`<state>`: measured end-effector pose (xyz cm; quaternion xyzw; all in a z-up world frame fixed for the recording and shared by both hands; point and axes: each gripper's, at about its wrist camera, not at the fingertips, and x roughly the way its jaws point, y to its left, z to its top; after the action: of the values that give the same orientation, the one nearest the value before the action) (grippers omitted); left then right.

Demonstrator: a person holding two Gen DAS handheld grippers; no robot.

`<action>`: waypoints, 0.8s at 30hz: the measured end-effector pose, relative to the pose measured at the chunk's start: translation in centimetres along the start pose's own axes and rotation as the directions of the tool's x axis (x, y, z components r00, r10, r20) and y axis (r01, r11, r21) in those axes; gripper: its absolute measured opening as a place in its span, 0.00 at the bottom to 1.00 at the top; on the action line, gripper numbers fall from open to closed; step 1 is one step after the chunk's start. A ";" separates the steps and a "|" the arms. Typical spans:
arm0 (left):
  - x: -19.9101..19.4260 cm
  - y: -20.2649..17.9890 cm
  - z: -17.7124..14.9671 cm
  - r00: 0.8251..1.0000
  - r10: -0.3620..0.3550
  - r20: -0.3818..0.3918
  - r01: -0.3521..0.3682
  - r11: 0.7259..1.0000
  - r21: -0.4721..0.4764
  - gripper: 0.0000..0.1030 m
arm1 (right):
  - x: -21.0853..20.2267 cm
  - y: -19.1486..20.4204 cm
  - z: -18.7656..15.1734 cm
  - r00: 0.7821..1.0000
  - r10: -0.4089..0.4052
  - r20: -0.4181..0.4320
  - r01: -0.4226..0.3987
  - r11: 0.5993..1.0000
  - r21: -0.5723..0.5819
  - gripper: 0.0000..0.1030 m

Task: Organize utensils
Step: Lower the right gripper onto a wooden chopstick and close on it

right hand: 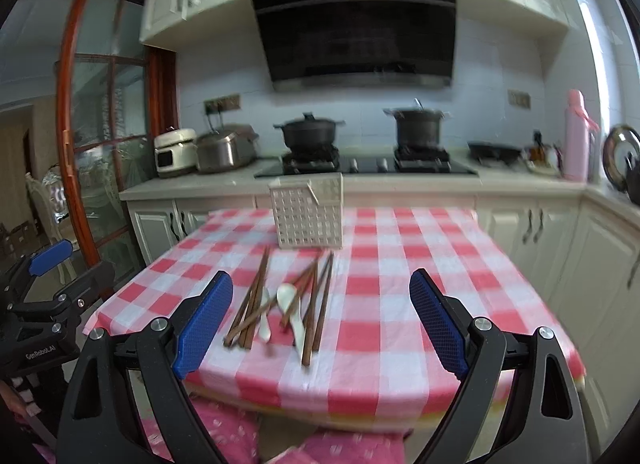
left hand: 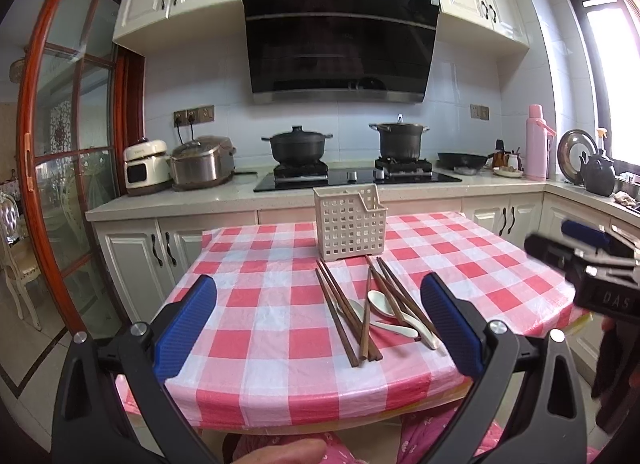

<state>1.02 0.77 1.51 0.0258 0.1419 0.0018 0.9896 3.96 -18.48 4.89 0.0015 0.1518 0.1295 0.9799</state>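
Several brown wooden chopsticks [left hand: 352, 312] w/ white ceramic spoons [left hand: 404, 318], loosely crisscrossed.

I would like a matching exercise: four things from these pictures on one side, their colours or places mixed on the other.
Things:
1. basket
2. chopsticks
3. spoons
4. flask

Descriptions:
A. pink, on the counter
B. brown, lying loose on the tablecloth
C. cream, standing behind the utensils
D. white, among the sticks

Pairs: 1-C, 2-B, 3-D, 4-A
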 end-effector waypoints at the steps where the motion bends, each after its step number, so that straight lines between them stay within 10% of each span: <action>1: 1.1 0.1 0.2 1.000 0.003 -0.011 -0.003 1.000 -0.001 0.96 | 1.2 -0.4 0.4 1.000 -0.007 0.020 0.007 1.000 -0.009 0.82; 24: 21.7 4.9 -1.7 0.955 0.011 -0.298 -0.046 0.993 -0.111 0.95 | 19.9 -4.0 -1.2 0.937 0.007 -0.349 0.031 0.994 0.103 0.82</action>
<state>21.34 6.01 -5.95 -0.0308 0.2880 0.0281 0.9567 22.87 -17.31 -2.36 0.0301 0.3295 0.1134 0.9368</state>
